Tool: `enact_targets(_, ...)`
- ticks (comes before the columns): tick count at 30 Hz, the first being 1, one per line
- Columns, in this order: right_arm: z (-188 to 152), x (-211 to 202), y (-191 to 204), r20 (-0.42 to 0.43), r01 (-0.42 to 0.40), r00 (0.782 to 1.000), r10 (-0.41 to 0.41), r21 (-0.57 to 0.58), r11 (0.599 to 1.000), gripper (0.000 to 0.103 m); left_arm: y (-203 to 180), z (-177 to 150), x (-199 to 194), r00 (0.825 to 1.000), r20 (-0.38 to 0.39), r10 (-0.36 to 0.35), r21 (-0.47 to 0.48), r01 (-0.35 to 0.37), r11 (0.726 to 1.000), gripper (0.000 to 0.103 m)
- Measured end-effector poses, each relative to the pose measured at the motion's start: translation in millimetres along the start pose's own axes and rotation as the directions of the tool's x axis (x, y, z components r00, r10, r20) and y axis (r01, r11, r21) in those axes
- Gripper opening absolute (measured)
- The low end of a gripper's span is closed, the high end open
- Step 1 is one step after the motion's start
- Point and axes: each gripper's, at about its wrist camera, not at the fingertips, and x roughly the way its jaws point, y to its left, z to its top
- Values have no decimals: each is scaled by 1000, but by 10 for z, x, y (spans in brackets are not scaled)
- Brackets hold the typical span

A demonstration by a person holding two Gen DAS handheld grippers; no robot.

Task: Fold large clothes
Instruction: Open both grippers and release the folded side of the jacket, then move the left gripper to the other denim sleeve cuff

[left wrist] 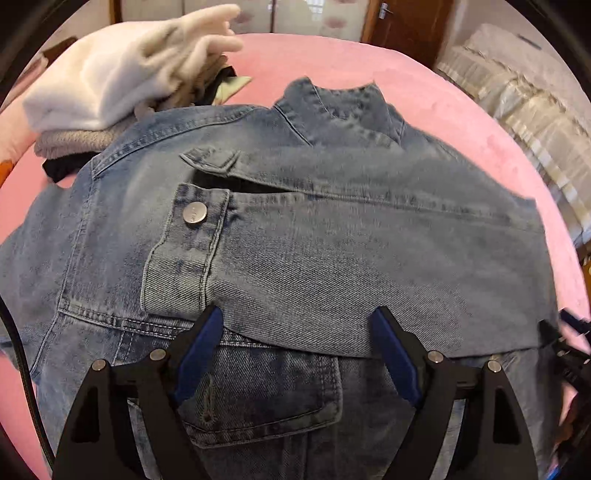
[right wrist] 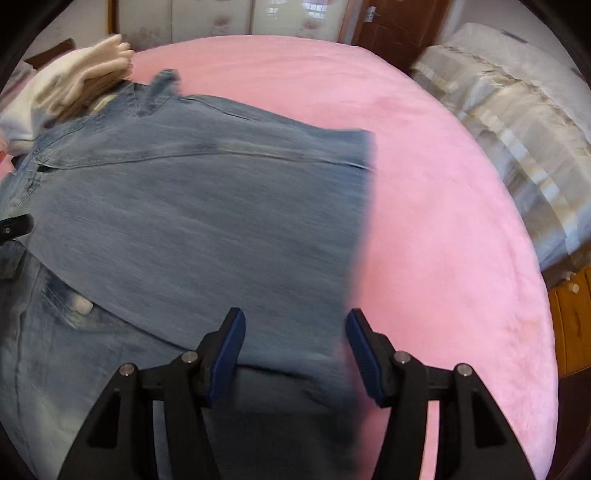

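Observation:
A blue denim jacket (left wrist: 280, 236) lies flat on the pink bed (left wrist: 443, 110), collar at the far end. One sleeve is folded across its front, its cuff with a metal button (left wrist: 195, 215) to the left. My left gripper (left wrist: 299, 317) is open and empty, hovering over the sleeve's near edge. In the right wrist view the jacket (right wrist: 192, 221) fills the left half, blurred. My right gripper (right wrist: 295, 321) is open and empty over the jacket's right edge. It shows at the right edge of the left wrist view (left wrist: 569, 332).
A pile of folded clothes, white on top (left wrist: 110, 77), sits at the bed's far left next to the jacket's shoulder. A quilted grey cover (right wrist: 517, 122) lies beyond the bed's right side. A wooden door (left wrist: 406, 26) stands behind.

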Motion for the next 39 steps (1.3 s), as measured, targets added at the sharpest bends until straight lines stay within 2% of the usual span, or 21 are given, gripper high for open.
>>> enact_targets(3, -30, 12, -148, 2, -54, 999, 54, 62, 997, 66, -35, -20, -9, 1000, 10, 15, 16, -16, 1000, 81)
enact_targets(6, 12, -34, -135, 0, -29, 1000, 29, 57, 998, 67, -2, 27, -27, 1000, -7, 3, -2, -3, 1000, 81)
enact_targets(10, 46, -174, -3, 11, -86, 996, 86, 86, 993, 67, 20, 66, -137, 999, -43, -26, -23, 25, 999, 81)
enact_targets(14, -29, -427, 134, 58, -83, 995, 79, 59, 995, 67, -14, 70, -340, 999, -53, -5, -27, 4, 1000, 81)
enact_targets(16, -59, -565, 191, 73, -96, 993, 91, 62, 993, 67, -27, 70, -520, 999, -37, -24, -40, 22, 999, 82)
enact_targets(20, -99, -856, 215, 103, -136, 986, 128, 82, 987, 68, -66, 44, -869, 999, 5, -45, -48, 46, 998, 90)
enact_targets(26, -101, -1304, 270, 136, -165, 979, 153, 81, 983, 68, -93, -18, -1377, 993, 51, -103, -45, 105, 993, 92)
enact_targets(32, -94, -1767, 430, 184, -204, 965, 189, 66, 977, 68, -12, -120, -1867, 988, 84, -130, -62, 136, 989, 92)
enact_targets(35, -91, -1983, 558, 201, -217, 958, 203, 54, 975, 68, 81, -194, -2120, 989, 113, -97, -74, 105, 992, 92)
enact_targets(39, -75, -2165, 696, 186, -347, 927, 327, 86, 934, 68, 217, -322, -2472, 984, 174, -31, -34, 38, 999, 92)
